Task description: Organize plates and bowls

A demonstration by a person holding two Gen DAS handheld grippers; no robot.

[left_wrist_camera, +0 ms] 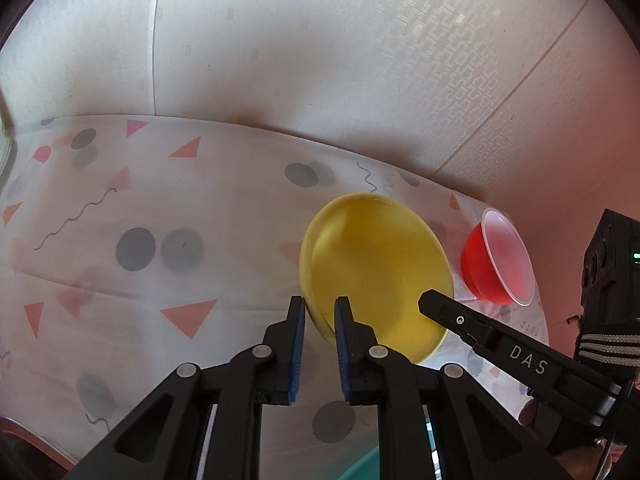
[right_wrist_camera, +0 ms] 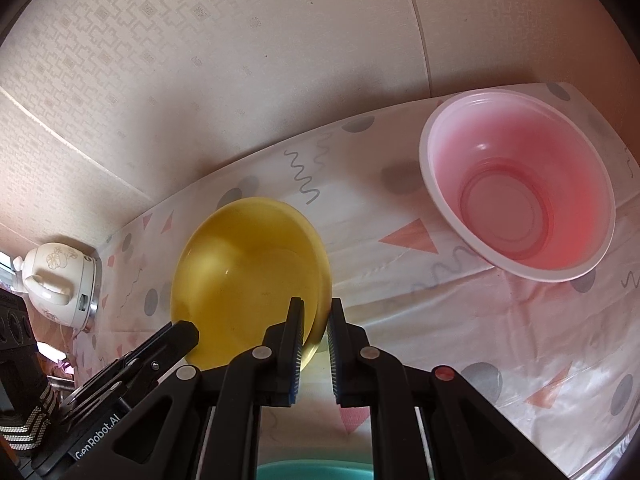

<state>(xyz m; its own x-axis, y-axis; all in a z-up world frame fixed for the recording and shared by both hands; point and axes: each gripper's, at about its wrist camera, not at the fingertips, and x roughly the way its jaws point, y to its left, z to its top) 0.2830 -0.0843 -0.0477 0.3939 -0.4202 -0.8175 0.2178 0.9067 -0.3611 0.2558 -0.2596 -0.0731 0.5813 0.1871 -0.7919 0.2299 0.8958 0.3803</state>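
A yellow plate (left_wrist_camera: 380, 272) (right_wrist_camera: 248, 272) lies on the patterned tablecloth (left_wrist_camera: 160, 220), with a second yellow rim showing just under it. My left gripper (left_wrist_camera: 320, 306) is shut on the plate's near left rim. My right gripper (right_wrist_camera: 316, 306) is shut on the opposite rim; one of its black fingers (left_wrist_camera: 440, 308) reaches over the plate in the left wrist view. A translucent red bowl (left_wrist_camera: 500, 256) (right_wrist_camera: 520, 204) with a white rim stands upright and empty to the right of the plate, apart from it.
A wallpapered wall runs close behind the table. A white rice cooker (right_wrist_camera: 60, 284) stands at the table's far left end. Something teal (right_wrist_camera: 316, 470) (left_wrist_camera: 360, 468) lies below the grippers at the near edge. A striped wrist strap (left_wrist_camera: 604, 348) shows at the right.
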